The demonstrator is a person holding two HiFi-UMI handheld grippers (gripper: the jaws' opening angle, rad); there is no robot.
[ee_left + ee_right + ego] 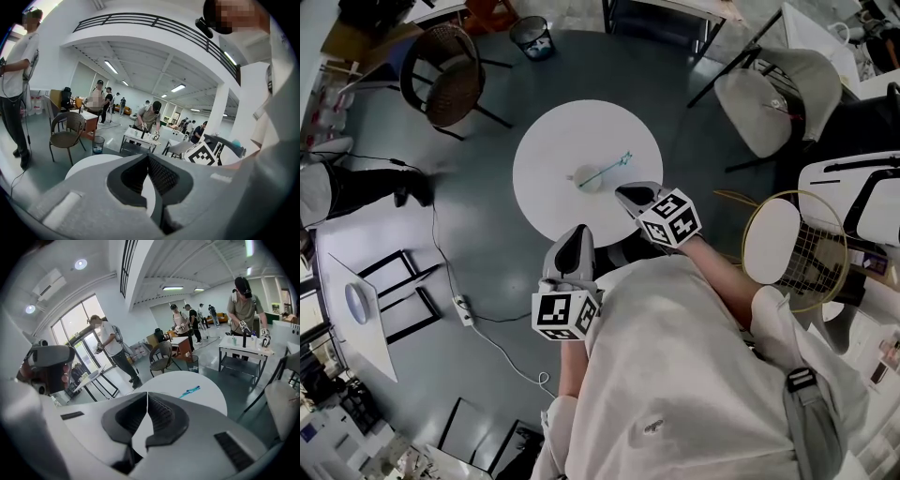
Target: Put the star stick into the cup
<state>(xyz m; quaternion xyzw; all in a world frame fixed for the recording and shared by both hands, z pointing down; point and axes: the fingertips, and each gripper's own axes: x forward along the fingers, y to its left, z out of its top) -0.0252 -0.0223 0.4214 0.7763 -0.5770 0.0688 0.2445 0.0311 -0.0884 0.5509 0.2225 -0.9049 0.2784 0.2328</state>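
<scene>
A round white table (553,202) holds a pale cup (588,178) near its middle. The teal star stick (609,169) slants from the cup up to the right, with the star at its far end. Its lower end overlaps the cup, and I cannot tell whether it sits inside. In the right gripper view the star stick (190,391) shows just past the jaws, which hide the cup. My left gripper (578,231) hovers at the table's near edge, shut and empty. My right gripper (625,191) is over the table's right side, below the star, also shut and empty.
A wicker chair (450,84) and a waste bin (531,37) stand beyond the table on the left. A grey chair (778,94) is at the right, and a racket (797,248) lies nearby. A power strip and cable (461,309) lie on the floor. Several people stand farther off.
</scene>
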